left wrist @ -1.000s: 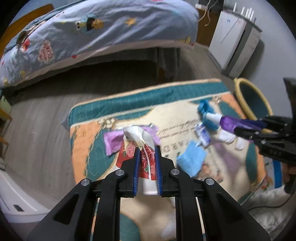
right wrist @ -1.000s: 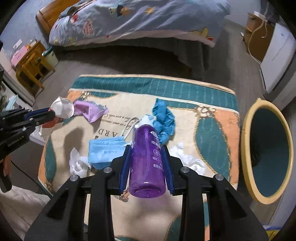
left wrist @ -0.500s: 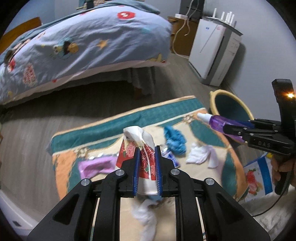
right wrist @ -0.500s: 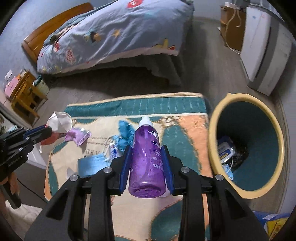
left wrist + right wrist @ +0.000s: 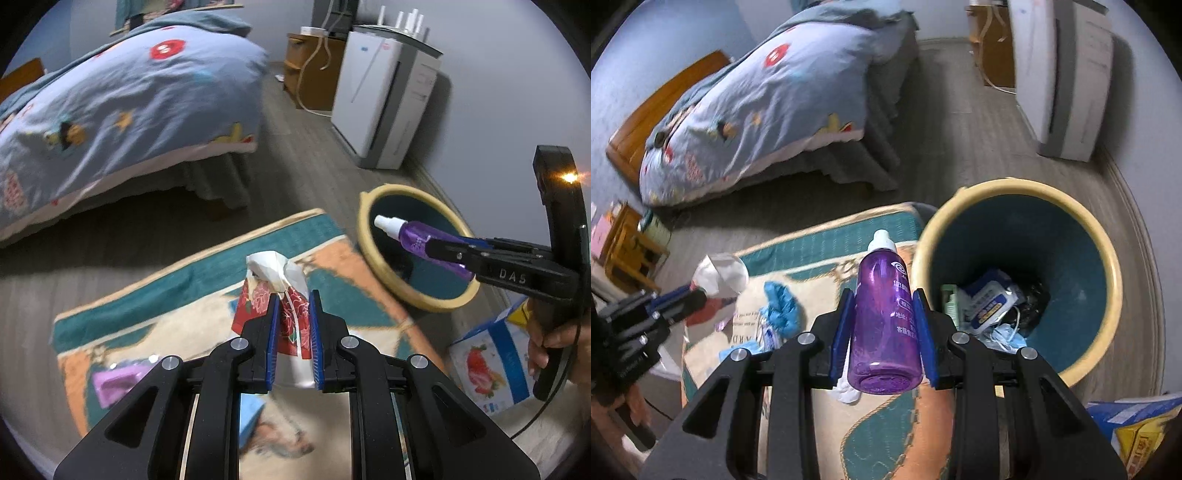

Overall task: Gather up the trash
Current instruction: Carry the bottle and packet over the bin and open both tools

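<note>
Right gripper [image 5: 884, 325] pinches the purple bottle [image 5: 884, 314] beside the bin [image 5: 1108, 266]; left gripper [image 5: 292, 325] clamps a wrapper [image 5: 288, 295]. Next: centre over the bin, release.

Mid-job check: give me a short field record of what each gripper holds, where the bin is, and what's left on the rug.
left gripper: shut on red floral paper wrapper
right gripper: shut on purple plastic bottle with white cap
bin: round yellow-rimmed teal trash bin, right of the patterned rug, trash already inside
bottle position: near bin rim, not yet dropped
left on rug: crumpled blue glove, purple wrapper
</note>
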Demonstrator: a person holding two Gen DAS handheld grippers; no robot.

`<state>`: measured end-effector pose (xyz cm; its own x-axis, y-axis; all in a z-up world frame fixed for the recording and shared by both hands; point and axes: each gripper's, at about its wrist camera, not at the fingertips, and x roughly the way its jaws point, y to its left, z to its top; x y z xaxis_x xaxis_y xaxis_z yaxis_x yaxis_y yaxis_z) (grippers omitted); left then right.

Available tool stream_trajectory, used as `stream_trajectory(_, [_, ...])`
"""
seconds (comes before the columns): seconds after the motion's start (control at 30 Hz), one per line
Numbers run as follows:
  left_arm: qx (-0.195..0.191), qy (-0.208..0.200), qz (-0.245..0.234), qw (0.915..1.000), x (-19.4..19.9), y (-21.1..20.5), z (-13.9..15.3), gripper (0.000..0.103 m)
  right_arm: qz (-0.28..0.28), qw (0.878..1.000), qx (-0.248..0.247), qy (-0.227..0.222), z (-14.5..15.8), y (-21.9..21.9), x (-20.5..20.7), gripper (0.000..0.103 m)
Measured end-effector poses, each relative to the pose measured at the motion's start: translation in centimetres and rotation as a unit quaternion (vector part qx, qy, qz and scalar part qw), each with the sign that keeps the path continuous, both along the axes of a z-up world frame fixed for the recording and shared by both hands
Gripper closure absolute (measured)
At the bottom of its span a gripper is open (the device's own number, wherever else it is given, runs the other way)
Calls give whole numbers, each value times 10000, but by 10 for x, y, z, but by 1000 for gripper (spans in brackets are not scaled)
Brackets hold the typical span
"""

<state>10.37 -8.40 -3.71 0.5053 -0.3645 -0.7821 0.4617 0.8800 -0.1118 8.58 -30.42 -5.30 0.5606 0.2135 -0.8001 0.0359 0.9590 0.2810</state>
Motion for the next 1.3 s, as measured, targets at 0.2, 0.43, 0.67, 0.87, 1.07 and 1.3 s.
stream_trajectory(0.2, [-10, -59, -244, 9997, 2, -39, -1, 87, -350, 9991, 212, -56, 4, -37, -2, 71])
stream_trajectory(0.43, [-92, -133, -434, 9989, 6, -72, -3, 87, -856, 9954, 423, -50, 2, -83, -4, 71])
stream_trajectory(0.67, [-142, -118, -687, 9975, 6, -105, -9, 87, -1243, 9912, 402, 198, -13, -112, -5, 71])
stream_trajectory(0.87, [-297, -69, -825, 9961, 6, -125, -16, 87, -1486, 9872, 404, 405, -30, -134, -7, 71])
stream_trajectory(1.07, [-459, 41, -934, 9946, 7, -147, -27, 87, -1696, 9818, 490, 693, -49, -151, -6, 71])
stream_trajectory(1.3, [-508, 226, -1078, 9926, 10, -173, -46, 85, -1777, 9773, 533, 1021, -67, -155, -2, 71])
